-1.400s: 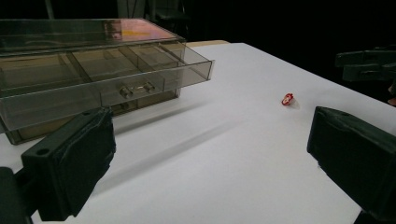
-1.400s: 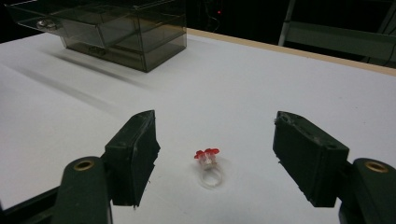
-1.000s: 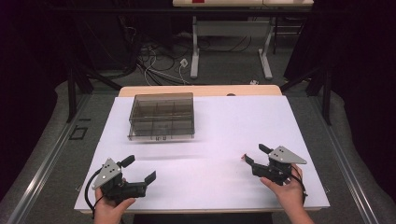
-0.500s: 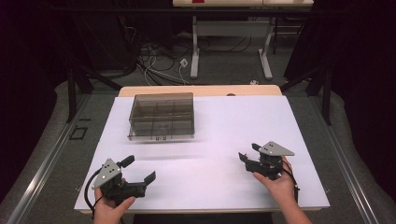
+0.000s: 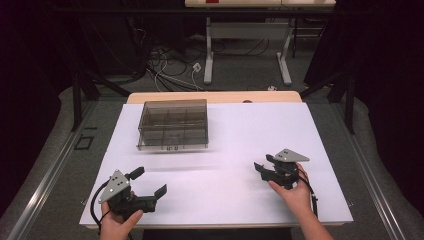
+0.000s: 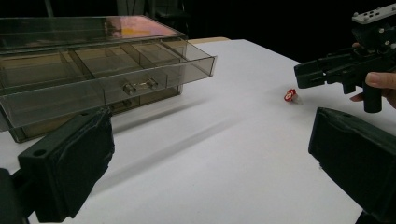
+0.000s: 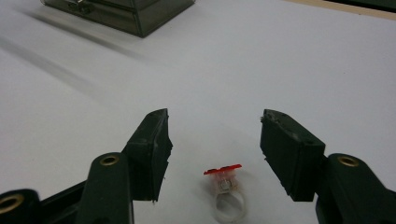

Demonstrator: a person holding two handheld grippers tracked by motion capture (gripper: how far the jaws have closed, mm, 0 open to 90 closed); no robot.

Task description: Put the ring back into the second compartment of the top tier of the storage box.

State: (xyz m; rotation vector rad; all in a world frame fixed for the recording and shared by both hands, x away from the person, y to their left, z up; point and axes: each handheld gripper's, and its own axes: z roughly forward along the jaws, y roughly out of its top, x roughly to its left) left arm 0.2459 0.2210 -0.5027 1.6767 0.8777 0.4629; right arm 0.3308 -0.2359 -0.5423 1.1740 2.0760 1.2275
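At the near edge of the white surface [image 5: 225,150], toward its near left corner, my left tongs [image 5: 148,186] sit in my left hand [image 5: 117,222] with the jaws spread wide and nothing between them; in the left gripper view the two black jaws stand far apart at the bottom corners over bare surface. Toward the near right corner, a little farther in from the edge, my right hand [image 5: 294,192] holds my right tongs [image 5: 264,167], the grey three-cornered plate on top and the jaws aimed toward the middle of the surface. Those jaws have just been closing, yet they are parted and press on nothing. Between them lies a small ring [image 7: 226,191], a pale whitish band with a flat red top, resting on the surface and clear of both pads, closer to the base of the jaws than to their tips. In the left gripper view the same ring [image 6: 291,95] shows as a red-and-white speck on the surface just below the tips of the right tongs [image 6: 303,74]. Farther off, toward the far left part of the surface, stands a smoky clear drawer box [image 5: 173,124], its upper drawer [image 6: 126,79] pulled out, showing divided compartments.
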